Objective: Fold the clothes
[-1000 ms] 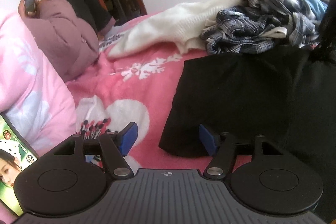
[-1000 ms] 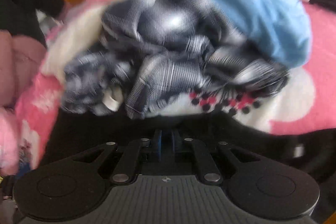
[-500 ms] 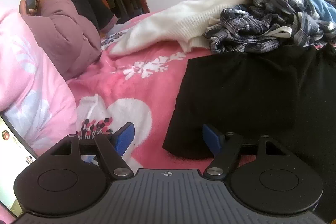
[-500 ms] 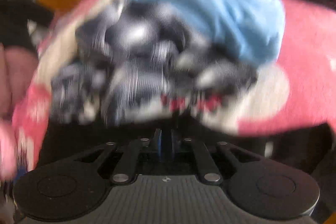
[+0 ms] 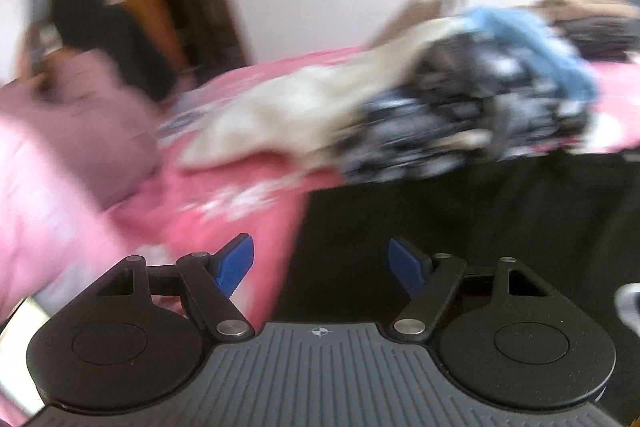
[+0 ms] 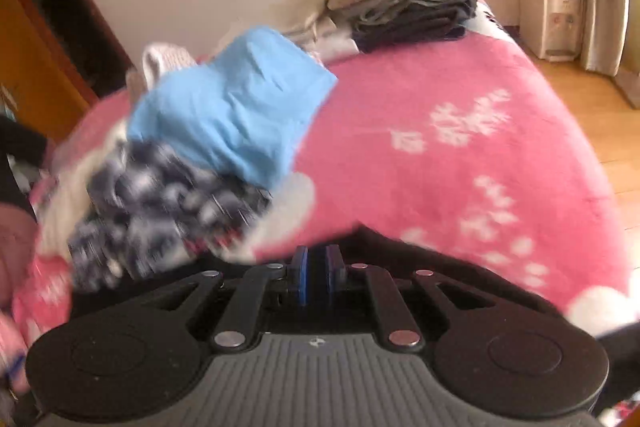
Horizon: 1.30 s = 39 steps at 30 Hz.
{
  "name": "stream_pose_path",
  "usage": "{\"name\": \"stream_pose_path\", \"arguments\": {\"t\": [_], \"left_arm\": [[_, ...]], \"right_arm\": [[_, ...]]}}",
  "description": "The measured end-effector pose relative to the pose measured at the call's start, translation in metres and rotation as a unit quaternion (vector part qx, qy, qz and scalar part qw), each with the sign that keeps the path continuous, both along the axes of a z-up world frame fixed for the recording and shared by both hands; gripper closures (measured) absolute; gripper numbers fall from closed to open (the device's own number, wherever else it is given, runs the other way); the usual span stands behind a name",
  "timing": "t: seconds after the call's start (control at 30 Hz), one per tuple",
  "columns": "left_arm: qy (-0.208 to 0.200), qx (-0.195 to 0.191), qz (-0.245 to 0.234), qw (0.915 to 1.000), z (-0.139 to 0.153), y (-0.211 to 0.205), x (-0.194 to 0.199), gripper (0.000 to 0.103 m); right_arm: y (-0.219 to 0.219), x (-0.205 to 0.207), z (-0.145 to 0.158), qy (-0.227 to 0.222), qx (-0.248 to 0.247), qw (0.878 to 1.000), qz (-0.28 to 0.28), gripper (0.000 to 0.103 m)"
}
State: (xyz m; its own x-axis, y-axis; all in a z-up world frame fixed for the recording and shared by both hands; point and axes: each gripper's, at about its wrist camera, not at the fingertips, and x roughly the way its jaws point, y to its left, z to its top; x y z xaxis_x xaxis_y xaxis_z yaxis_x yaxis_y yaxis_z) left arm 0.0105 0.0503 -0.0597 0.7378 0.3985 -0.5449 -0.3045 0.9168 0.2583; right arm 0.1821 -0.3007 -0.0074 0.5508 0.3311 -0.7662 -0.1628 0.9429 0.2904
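Note:
A black garment (image 5: pixel 460 219) lies flat on the pink bed blanket (image 5: pixel 240 211). My left gripper (image 5: pixel 321 263) is open and empty, low over the garment's left edge. My right gripper (image 6: pixel 316 273) is shut, its blue pads pressed together on the black garment's edge (image 6: pixel 400 251). A heap of unfolded clothes lies behind: a plaid shirt (image 5: pixel 460 123), a cream sweater (image 5: pixel 288 115) and a blue garment (image 6: pixel 232 107).
A person in a mauve jacket (image 5: pixel 100 107) sits at the left of the bed holding a phone. A stack of folded clothes (image 6: pixel 412 7) sits at the far end of the bed. A wooden floor (image 6: pixel 592 99) and a water dispenser (image 6: pixel 556 23) are to the right.
Both views have swung fast. The left gripper moved right and nearer the black garment's edge. The right gripper rose and pulled back, still shut on the black cloth.

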Motion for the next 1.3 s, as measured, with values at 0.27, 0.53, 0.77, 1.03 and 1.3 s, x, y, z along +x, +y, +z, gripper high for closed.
{"name": "stream_pose_path", "arguments": {"t": [0.27,0.53,0.77,1.03,1.3], "left_arm": [[0.053,0.028,-0.138,0.9886,-0.029,-0.077,0.048,0.025],[0.067,0.003,-0.124,0.99,-0.054,-0.078,0.068,0.025],[0.05,0.013,-0.134,0.9896,-0.057,-0.074,0.071,0.025],[0.037,0.029,-0.134,0.9899,-0.061,-0.074,0.071,0.023],[0.033,0.027,-0.125,0.9912,-0.06,-0.067,0.065,0.022]], "right_arm": [[0.057,-0.023,-0.056,0.069,-0.028,0.989,0.126,0.093],[0.065,0.017,-0.069,0.062,-0.004,0.995,0.082,0.093],[0.09,0.063,-0.076,0.09,-0.019,0.988,0.121,0.093],[0.145,0.081,-0.106,0.064,-0.088,0.987,0.117,0.096],[0.124,0.063,-0.072,0.021,-0.043,0.992,0.113,0.094]]}}
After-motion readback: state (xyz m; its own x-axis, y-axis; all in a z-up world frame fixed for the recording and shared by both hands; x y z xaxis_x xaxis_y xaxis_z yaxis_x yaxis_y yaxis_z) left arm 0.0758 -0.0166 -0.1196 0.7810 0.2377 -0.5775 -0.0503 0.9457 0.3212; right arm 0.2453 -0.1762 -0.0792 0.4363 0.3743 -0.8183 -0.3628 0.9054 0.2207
